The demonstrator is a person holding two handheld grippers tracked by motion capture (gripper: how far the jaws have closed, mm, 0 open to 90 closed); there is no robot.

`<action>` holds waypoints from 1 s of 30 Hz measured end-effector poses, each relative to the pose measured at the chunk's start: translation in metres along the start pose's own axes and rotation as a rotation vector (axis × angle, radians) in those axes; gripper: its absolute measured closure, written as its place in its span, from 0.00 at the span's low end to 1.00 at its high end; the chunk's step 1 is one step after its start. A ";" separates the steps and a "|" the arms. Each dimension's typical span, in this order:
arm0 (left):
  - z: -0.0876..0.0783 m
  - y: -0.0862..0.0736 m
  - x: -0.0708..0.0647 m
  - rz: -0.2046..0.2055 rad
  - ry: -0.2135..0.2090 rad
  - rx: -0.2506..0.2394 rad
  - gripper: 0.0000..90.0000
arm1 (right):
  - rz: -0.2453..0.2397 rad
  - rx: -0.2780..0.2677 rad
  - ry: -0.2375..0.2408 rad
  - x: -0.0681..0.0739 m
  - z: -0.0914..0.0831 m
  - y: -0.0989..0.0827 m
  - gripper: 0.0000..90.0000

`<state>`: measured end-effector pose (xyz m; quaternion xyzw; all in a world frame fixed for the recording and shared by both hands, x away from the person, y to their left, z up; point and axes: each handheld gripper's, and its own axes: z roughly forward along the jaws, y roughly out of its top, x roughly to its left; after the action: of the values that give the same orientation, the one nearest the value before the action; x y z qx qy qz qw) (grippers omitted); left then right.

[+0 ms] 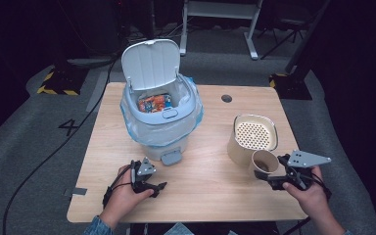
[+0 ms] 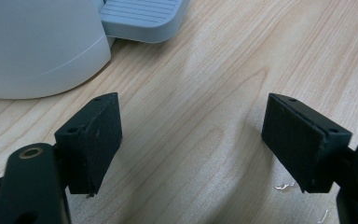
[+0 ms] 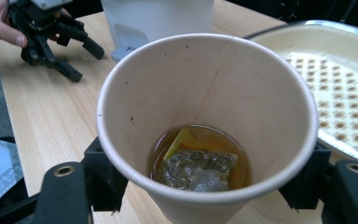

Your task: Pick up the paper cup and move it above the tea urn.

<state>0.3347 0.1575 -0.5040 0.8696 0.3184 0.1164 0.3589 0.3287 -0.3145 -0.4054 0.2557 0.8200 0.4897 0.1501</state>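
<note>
Flanking paper cup (image 1: 265, 164): strainer pot (image 1: 253, 137)

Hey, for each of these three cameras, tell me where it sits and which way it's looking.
High view: above the person's side, looking forward and down on the table; both hands and forearms show.
Left gripper view: on the left gripper, looking down at the wood by the bin's pedal; open jaws show.
Right gripper view: on the right gripper, looking into the paper cup it clamps.
Shared: the high and right gripper views show cup and strainer pot.
</note>
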 end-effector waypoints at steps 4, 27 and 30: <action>0.000 0.000 0.000 0.001 0.000 0.000 0.23 | -0.005 -0.008 -0.011 -0.003 -0.008 0.012 0.34; 0.001 0.001 0.001 0.001 0.004 0.001 0.23 | 0.000 -0.018 -0.113 -0.061 -0.023 0.067 0.35; 0.001 0.001 0.001 0.001 0.005 0.000 0.23 | 0.003 -0.023 -0.124 -0.069 -0.018 0.068 0.35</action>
<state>0.3363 0.1567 -0.5039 0.8695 0.3189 0.1186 0.3579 0.3952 -0.3406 -0.3371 0.2851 0.8029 0.4826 0.2027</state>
